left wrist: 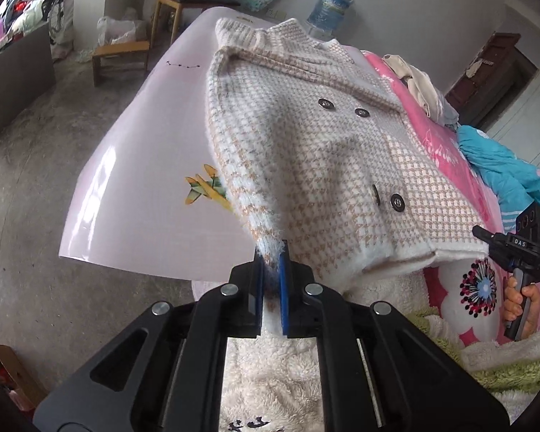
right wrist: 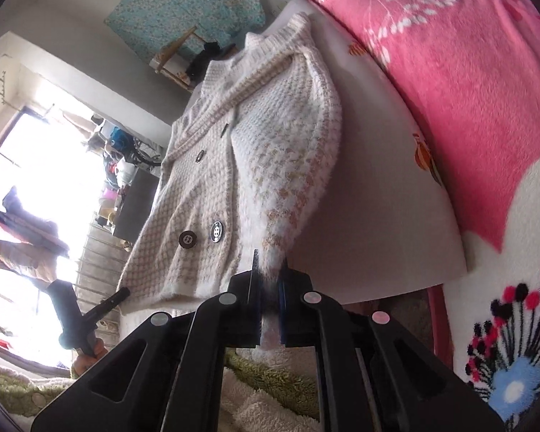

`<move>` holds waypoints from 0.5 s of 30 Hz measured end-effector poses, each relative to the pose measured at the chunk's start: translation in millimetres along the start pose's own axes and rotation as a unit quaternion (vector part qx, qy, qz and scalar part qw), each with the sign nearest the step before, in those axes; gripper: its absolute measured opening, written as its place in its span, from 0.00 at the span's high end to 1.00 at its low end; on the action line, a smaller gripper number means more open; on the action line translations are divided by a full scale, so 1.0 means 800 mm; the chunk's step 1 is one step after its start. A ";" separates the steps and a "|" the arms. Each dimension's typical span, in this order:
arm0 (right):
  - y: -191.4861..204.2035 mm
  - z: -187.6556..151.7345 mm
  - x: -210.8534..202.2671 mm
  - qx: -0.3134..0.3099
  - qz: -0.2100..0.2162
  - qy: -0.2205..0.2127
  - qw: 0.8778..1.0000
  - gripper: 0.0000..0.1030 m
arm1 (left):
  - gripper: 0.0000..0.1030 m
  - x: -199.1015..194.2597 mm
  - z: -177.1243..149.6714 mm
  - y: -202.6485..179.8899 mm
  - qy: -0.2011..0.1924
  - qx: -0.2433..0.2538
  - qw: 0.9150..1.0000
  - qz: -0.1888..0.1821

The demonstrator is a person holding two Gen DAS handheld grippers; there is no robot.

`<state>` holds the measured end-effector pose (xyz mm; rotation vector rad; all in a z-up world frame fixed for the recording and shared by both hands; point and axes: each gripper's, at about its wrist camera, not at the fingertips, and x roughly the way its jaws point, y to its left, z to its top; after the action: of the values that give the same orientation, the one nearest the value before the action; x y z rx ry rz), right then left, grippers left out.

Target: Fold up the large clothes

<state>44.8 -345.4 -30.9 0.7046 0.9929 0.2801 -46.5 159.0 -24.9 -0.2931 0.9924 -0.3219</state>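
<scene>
A fuzzy beige-and-white checked cardigan point(left wrist: 306, 136) with dark buttons lies front up on a pale pink board point(left wrist: 144, 165) on the bed. My left gripper point(left wrist: 270, 270) is shut on the end of its left sleeve, pulled taut toward me. My right gripper point(right wrist: 270, 280) is shut on the end of the other sleeve; the cardigan point(right wrist: 212, 194) stretches away from it. The right gripper also shows in the left wrist view point(left wrist: 514, 248) at the cardigan's bottom right corner, and the left one in the right wrist view point(right wrist: 86, 309).
A pink floral blanket point(right wrist: 450, 90) covers the bed beside the board. A blue garment point(left wrist: 504, 165) and a cream one point(left wrist: 417, 82) lie on it. A white fluffy blanket point(left wrist: 270, 378) lies near me. A wooden chair point(left wrist: 176, 3), a stool point(left wrist: 118, 54) and a water jug point(left wrist: 329, 9) stand behind.
</scene>
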 end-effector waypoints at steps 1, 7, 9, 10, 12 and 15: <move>0.000 0.005 -0.001 0.004 0.007 -0.005 1.000 0.93 | 0.94 0.001 0.006 0.001 -0.006 -0.003 1.000 -0.008; 0.037 0.064 -0.013 -0.029 0.025 -0.054 0.998 0.93 | 0.94 -0.009 0.080 0.009 -0.058 -0.020 0.996 -0.068; 0.044 0.093 -0.007 -0.027 0.037 -0.069 0.997 0.93 | 0.93 -0.002 0.113 0.015 -0.071 -0.041 0.992 -0.092; 0.046 0.108 -0.001 -0.025 0.043 -0.074 0.996 0.93 | 0.93 0.004 0.129 0.019 -0.076 -0.050 0.991 -0.101; 0.050 0.139 0.013 -0.020 0.052 -0.083 0.995 0.93 | 0.93 0.023 0.161 0.025 -0.081 -0.066 0.989 -0.109; 0.050 0.180 0.046 -0.006 0.056 -0.087 0.995 0.91 | 0.89 0.060 0.200 0.036 -0.081 -0.083 0.988 -0.106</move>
<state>189.2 -355.7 21.6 0.7627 0.7873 0.3177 117.7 181.4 9.3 -0.5691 0.8303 -0.4022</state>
